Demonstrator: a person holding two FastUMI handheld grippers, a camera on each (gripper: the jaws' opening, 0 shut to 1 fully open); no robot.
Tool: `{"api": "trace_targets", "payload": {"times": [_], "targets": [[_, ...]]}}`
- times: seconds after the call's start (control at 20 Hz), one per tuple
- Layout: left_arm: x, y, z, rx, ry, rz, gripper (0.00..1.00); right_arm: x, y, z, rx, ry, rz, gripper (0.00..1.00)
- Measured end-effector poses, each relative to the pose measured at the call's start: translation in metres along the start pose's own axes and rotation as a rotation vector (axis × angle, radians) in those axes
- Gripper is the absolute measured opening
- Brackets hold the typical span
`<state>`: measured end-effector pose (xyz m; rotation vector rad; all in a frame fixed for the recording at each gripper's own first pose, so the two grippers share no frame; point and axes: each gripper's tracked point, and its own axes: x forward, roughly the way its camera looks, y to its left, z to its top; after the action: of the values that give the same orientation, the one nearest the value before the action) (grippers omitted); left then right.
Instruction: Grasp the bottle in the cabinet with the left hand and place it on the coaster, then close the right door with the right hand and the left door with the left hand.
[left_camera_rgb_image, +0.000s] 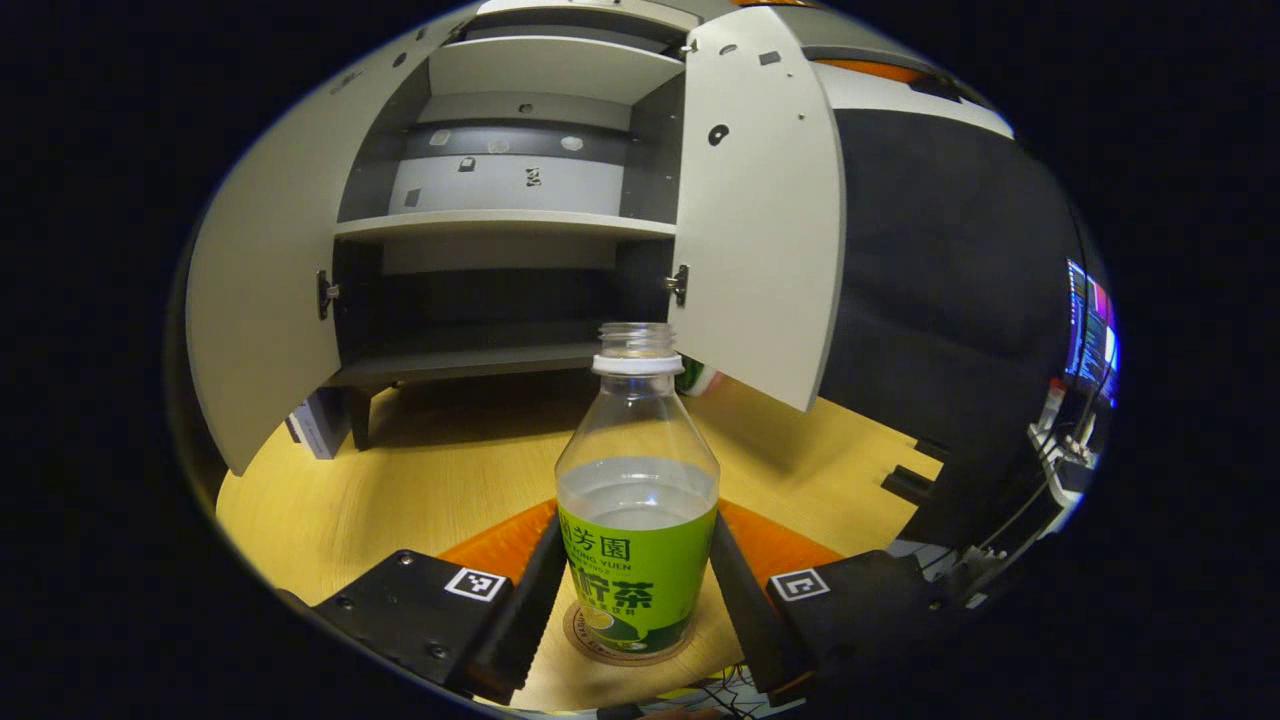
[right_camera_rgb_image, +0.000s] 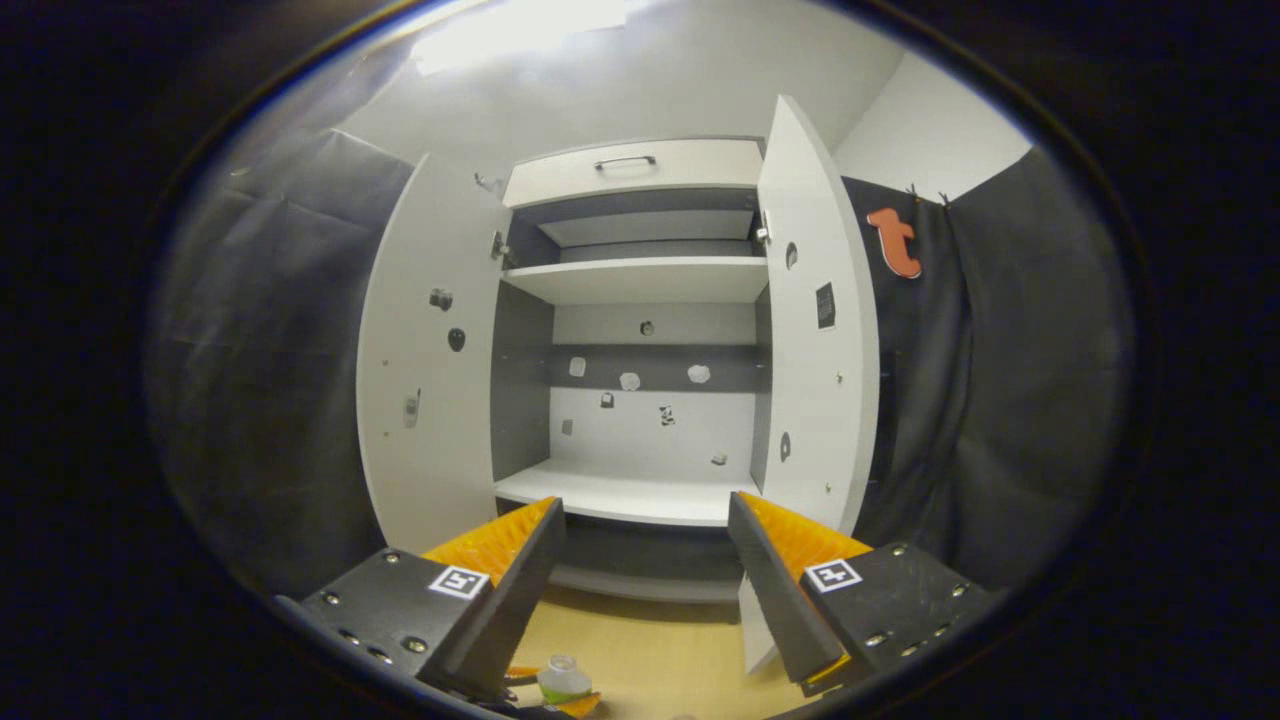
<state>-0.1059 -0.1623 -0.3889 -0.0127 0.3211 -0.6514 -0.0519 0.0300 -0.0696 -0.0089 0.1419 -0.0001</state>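
Bottle (left_camera_rgb_image: 637, 500) upright on coaster (left_camera_rgb_image: 590, 640), between left hand-held gripper (left_camera_rgb_image: 637, 590) fingers, contact unclear; right hand-held gripper (right_camera_rgb_image: 645, 570) open, empty, facing right door (right_camera_rgb_image: 815, 330).

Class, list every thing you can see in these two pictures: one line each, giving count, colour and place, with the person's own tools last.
Bottle: one, clear with a green label, no cap, partly full, upright on the coaster between the left gripper's fingers.
Coaster: one, brown, round, on the table under the bottle.
Cabinet: one, white and grey, bare shelves, at the back of the table.
Doors: two, white, both open; left door, right door.
Drawer: one, white with a dark handle, at the cabinet's top.
Table: one, light wood.
Left gripper: one, black with orange fingers, either side of the bottle; contact unclear.
Right gripper: one, same colours, open, facing the cabinet.
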Motion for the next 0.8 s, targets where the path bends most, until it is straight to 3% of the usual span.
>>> {"api": "trace_targets", "payload": {"times": [0.3, 0.45, 0.8], "targets": [[0.001, 0.000, -0.014, 0.079, 0.059, -0.006, 0.84, -0.002, -0.015, -0.009, 0.002, 0.018, -0.033, 0.99], [-0.001, -0.002, -0.003, 0.124, 0.012, -0.021, 0.81, -0.004, -0.021, -0.006, -0.002, 0.003, -0.037, 0.99], [0.006, -0.005, -0.007, 0.114, -0.027, -0.046, 0.81, -0.006, -0.021, -0.018, -0.015, 0.039, -0.026, 0.99]]}}
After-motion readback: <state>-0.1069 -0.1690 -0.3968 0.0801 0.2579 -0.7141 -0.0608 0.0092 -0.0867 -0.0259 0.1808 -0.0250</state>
